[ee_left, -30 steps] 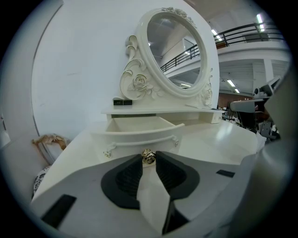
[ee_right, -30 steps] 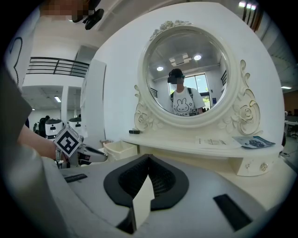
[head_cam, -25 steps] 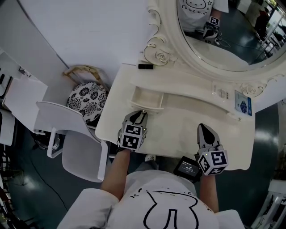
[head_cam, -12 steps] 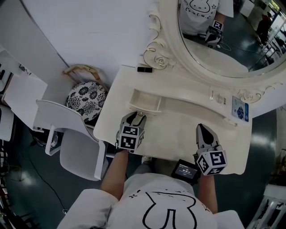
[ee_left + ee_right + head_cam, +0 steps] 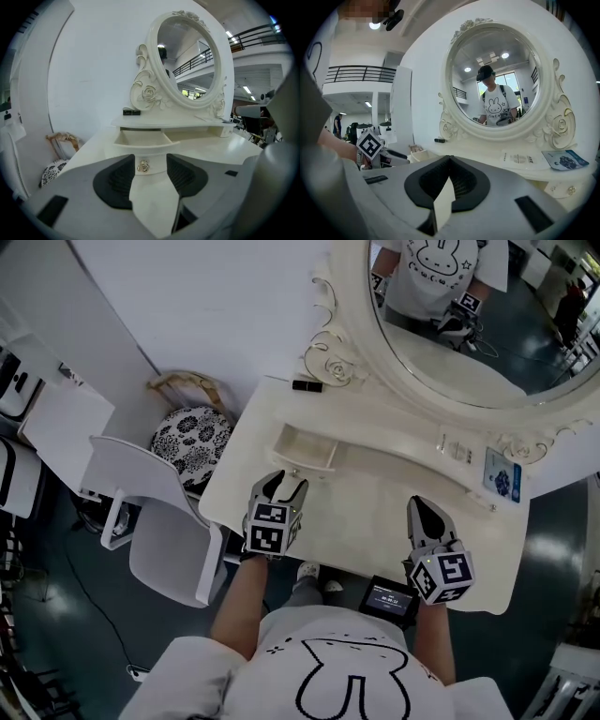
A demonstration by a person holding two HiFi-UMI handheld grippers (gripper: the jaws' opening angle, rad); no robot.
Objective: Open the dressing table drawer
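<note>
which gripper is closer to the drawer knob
Left. The left gripper sits just in front of the open drawer; its jaws have just been opening, the gold knob seen between them, untouched. The right gripper, shut, hangs off to the right over the tabletop.

No print can be read: the blue leaflet (image 5: 498,474) and the small screen (image 5: 388,597) are too blurred.

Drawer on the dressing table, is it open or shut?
Open. The drawer sticks out of the dressing table, and you can see down into its inside.
</note>
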